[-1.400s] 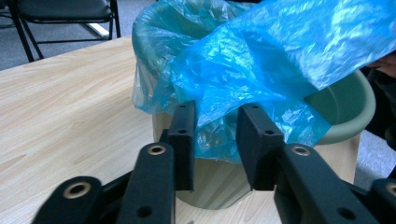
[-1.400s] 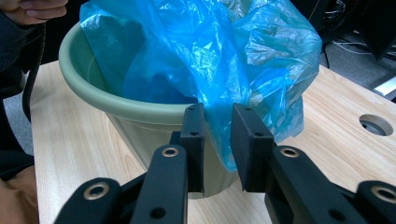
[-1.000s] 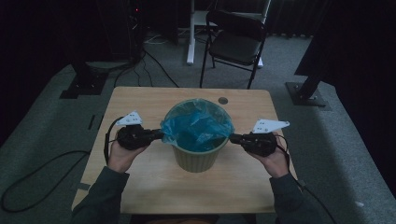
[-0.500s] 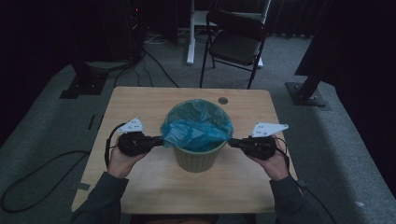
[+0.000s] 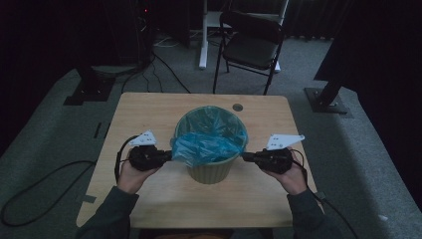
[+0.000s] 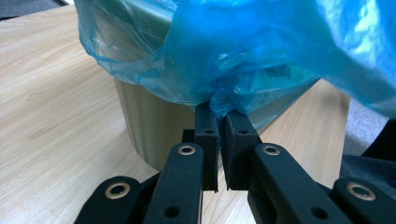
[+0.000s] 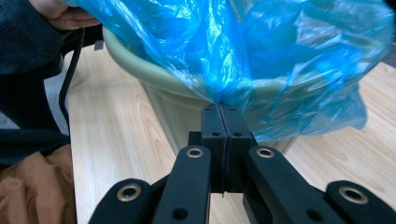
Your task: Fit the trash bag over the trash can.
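Blue plastic bag (image 5: 209, 144) over green bin (image 5: 211, 169): right gripper (image 5: 247, 156) had just clamped its edge, left gripper (image 5: 170, 154) likewise pinching, ready for stretching.

The setting is a recording lab or studio space rather than a home. Black curtains (image 5: 45, 45) enclose the left, right and far sides. The floor is grey carpet (image 5: 348, 149) with loose cables (image 5: 35, 194) running across it on the left. Heavy stand bases (image 5: 328, 97) sit at far left and far right. A black folding chair (image 5: 251, 42) stands beyond a plain wooden table (image 5: 149, 114).
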The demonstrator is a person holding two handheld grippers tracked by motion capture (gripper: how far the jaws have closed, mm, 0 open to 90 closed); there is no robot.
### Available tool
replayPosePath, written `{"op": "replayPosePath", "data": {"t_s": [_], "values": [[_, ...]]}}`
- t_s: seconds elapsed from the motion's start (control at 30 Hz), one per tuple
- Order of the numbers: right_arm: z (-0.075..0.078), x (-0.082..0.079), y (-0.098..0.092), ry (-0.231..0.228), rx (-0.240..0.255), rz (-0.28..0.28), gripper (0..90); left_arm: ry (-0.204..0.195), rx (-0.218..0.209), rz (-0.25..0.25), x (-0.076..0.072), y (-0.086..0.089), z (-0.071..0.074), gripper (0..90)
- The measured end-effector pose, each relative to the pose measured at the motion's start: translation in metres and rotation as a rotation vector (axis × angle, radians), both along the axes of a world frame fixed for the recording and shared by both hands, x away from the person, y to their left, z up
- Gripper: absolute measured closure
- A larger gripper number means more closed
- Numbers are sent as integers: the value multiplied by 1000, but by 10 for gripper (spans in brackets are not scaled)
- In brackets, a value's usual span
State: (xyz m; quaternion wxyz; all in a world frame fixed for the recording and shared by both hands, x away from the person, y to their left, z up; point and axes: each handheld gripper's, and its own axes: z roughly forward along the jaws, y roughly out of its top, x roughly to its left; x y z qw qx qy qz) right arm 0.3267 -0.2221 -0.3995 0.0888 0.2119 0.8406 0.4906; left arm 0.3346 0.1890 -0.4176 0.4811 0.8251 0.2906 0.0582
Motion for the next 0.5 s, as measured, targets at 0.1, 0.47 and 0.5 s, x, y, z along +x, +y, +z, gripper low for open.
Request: {"op": "replayPosePath", "data": {"t_s": [0.1,0.47,0.5], "values": [[-5,0,6,14,-18,19,900,1,4,-6,-1,-2,-3,860],[-10,-1,13,30,-35,50,900,3,69,-17,-5,-8,-14,860],[-11,-1,14,31,-39,54,900,8,77,-23,-5,-9,-16,860]]}}
